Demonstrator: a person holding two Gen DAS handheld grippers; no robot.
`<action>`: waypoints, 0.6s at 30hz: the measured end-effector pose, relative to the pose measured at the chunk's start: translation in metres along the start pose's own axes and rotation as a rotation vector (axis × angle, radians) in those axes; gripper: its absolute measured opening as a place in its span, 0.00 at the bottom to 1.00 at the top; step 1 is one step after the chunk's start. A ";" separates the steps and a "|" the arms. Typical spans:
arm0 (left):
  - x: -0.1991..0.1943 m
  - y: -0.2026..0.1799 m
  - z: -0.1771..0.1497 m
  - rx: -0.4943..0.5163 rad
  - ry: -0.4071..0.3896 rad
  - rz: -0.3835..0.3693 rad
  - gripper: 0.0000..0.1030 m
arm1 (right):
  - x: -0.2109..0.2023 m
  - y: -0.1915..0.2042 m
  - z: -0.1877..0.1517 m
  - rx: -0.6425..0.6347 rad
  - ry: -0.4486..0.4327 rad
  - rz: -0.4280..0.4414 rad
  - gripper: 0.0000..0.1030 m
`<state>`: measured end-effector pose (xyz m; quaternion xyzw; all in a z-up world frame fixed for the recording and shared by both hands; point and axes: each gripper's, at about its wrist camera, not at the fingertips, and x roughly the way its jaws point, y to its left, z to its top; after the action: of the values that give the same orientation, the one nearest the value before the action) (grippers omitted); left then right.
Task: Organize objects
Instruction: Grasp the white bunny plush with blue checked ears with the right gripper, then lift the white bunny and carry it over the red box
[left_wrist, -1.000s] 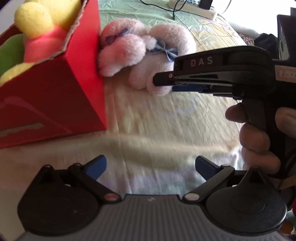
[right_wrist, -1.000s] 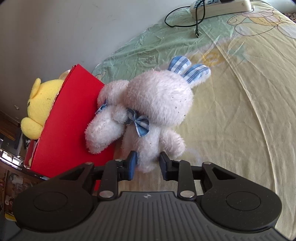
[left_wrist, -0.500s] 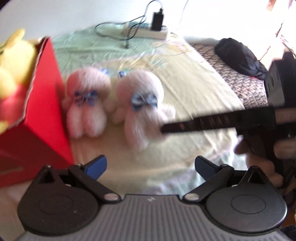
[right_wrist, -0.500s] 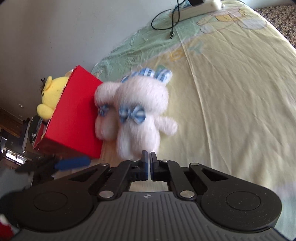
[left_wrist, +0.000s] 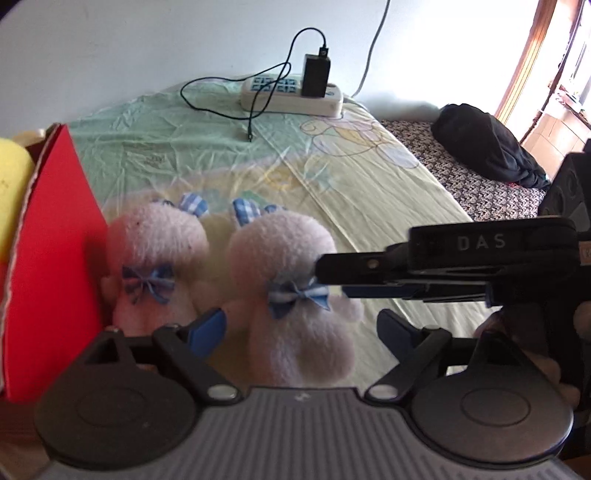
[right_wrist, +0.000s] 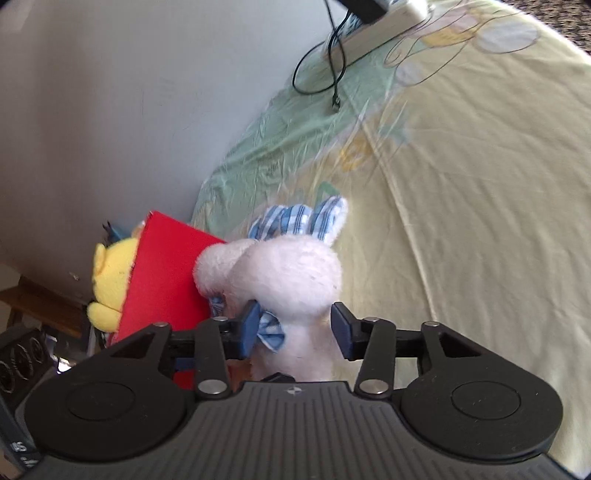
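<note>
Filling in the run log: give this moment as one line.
right tool: opening, astride white plush bunny | left tool: closing, same bunny between | red cardboard box: beside

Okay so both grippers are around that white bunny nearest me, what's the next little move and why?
Probably close the right gripper, whose jaws have just been opening, on the nearer white bunny. Its body sits between the blue pads, which do not look pressed in yet. The red box stands right beside it.

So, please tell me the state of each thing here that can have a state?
Right gripper: open, jaws just opened, around the near white bunny.
Left gripper: open, jaws just narrowed, that bunny's body between them.
Far white bunny: sitting against the red box.
Red box: open, yellow plush inside.
Charger: plugged into power strip.
</note>
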<state>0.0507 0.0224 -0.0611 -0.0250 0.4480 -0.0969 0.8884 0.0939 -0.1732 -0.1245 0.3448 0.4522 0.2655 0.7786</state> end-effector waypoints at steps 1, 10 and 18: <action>0.004 0.001 0.001 0.006 0.006 0.003 0.82 | 0.007 0.001 0.002 -0.003 0.014 0.015 0.52; 0.031 0.028 0.002 -0.058 0.079 -0.021 0.72 | 0.027 0.001 0.006 -0.012 0.070 0.067 0.46; 0.023 0.006 -0.004 0.024 0.090 -0.061 0.67 | -0.002 0.002 -0.007 -0.044 0.089 0.061 0.43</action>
<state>0.0615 0.0243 -0.0826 -0.0238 0.4855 -0.1305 0.8641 0.0864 -0.1712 -0.1250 0.3291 0.4696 0.3139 0.7568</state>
